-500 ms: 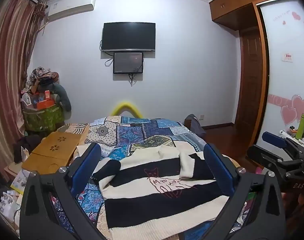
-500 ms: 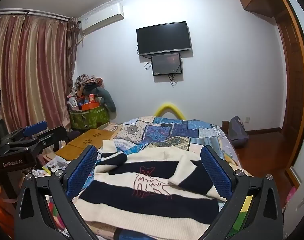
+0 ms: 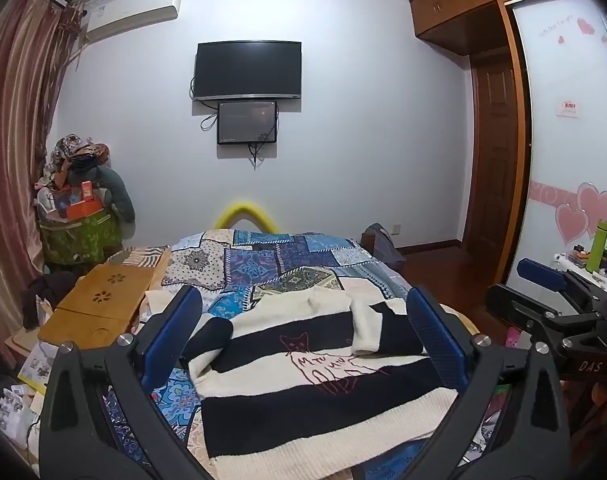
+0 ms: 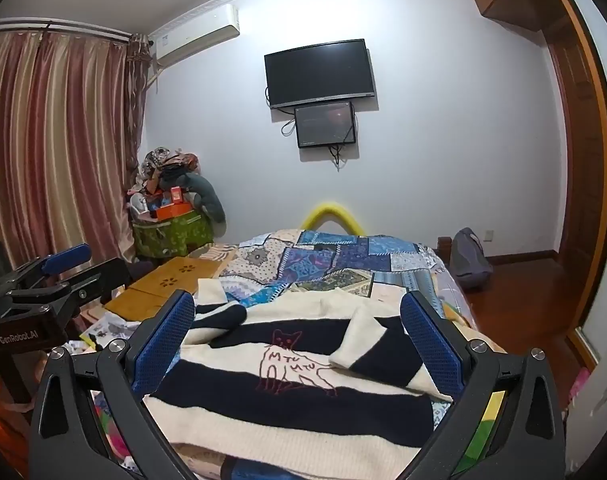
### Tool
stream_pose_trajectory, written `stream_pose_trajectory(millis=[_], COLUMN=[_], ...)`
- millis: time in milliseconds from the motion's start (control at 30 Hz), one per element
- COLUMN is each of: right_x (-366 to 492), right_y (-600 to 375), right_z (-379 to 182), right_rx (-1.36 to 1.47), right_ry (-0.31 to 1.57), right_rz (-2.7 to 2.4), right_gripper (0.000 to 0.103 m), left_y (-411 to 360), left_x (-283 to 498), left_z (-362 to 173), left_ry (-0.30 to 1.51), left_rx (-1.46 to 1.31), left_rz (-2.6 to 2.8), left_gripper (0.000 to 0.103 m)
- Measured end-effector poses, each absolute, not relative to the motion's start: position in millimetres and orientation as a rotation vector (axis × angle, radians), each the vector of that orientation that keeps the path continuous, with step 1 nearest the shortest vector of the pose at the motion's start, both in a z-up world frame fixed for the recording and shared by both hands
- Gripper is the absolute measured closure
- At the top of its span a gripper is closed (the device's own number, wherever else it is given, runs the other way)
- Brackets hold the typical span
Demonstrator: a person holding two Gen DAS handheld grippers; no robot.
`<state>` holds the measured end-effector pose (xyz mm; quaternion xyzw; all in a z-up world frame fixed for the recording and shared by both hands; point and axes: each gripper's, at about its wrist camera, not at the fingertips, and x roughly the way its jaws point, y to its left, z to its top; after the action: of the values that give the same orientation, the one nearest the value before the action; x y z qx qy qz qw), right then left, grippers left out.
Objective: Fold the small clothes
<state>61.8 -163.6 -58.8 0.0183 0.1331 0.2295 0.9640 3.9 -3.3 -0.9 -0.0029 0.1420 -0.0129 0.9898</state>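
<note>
A cream and navy striped sweater (image 3: 311, 376) with a cat outline drawing lies flat on the bed, both sleeves folded in over its chest. It also shows in the right wrist view (image 4: 295, 380). My left gripper (image 3: 303, 336) is open and empty, held above the near end of the sweater. My right gripper (image 4: 297, 338) is open and empty, also above the sweater. The right gripper shows at the right edge of the left wrist view (image 3: 551, 304). The left gripper shows at the left edge of the right wrist view (image 4: 51, 280).
The bed has a blue patchwork quilt (image 3: 271, 260). A wooden lap table (image 3: 99, 308) lies at the bed's left side. A green bin (image 3: 75, 236) piled with things stands in the corner by the curtain (image 4: 55, 152). A backpack (image 4: 469, 260) sits on the floor at right.
Both views sit slightly lower and closer to the sweater; the sweater itself has not moved and both grippers stay open.
</note>
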Motion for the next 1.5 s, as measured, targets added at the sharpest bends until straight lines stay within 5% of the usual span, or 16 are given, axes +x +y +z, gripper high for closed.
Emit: stream_pose_trajectory(millis=[1500], right_x=[63.8], right_y=[-160.0], right_z=[-56.8], right_rx=[0.033], right_ry=[0.283], right_rz=[0.458], right_gripper=[0.001], left_y=[-2.7], left_x=[13.8], left_z=[-6.0], left_ry=[0.296], left_rx=[-0.014], left_rz=[-0.029], left_gripper=[0.0])
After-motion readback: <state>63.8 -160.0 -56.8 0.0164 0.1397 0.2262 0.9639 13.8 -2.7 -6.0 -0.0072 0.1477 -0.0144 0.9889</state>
